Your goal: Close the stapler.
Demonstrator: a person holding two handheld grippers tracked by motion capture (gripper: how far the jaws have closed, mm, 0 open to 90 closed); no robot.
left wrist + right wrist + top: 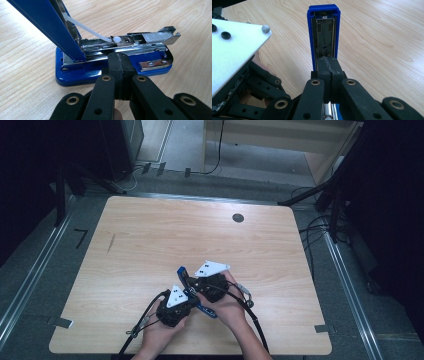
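Left gripper (119, 75): jaws pressed together, tips against the stapler base (82, 75).
Right gripper (329, 72): jaws together, at the raised lid (324, 32).
Stapler (192, 292): open, near table (150, 235) edge, between both grippers.

Blue stapler (105, 66) on wooden table (150, 240), lid swung up open

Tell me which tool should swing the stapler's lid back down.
Probably the right tool: its jaws look shut against the raised blue lid. The left tool sits shut against the stapler's base, steadying it.
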